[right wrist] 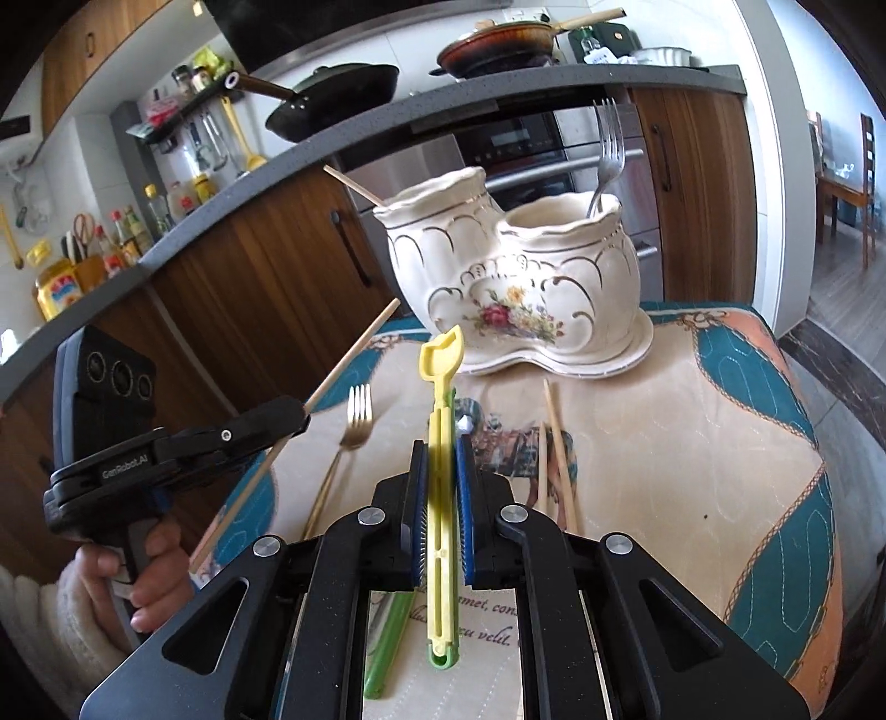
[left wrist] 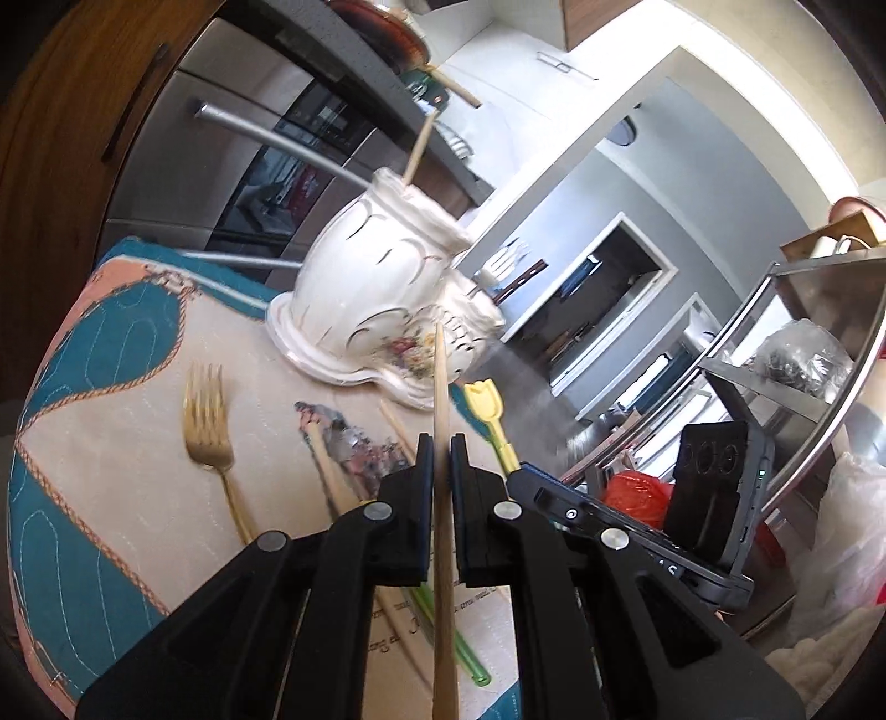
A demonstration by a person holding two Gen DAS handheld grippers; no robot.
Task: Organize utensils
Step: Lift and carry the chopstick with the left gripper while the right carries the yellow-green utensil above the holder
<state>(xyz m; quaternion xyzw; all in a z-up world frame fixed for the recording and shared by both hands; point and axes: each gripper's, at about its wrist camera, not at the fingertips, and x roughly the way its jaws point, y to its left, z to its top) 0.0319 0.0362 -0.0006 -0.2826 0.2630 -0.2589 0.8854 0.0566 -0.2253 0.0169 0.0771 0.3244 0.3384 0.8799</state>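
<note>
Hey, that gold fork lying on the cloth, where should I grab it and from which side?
Grip the gold fork at its slim neck just below the tines, coming straight down from above with the jaws across the handle. It lies flat on the cloth with bare fabric either side there, while the lower handle runs behind the left gripper, which holds a chopstick.

This is a home kitchen. In the right wrist view a curved grey countertop (right wrist: 343,138) runs across the upper frame, with a black frying pan (right wrist: 338,94) and a brown pan (right wrist: 498,47) on it. Below sit wooden cabinets (right wrist: 266,277) and a built-in oven (right wrist: 520,155). Sauce bottles (right wrist: 119,238) and hanging tools crowd the upper left.
</note>
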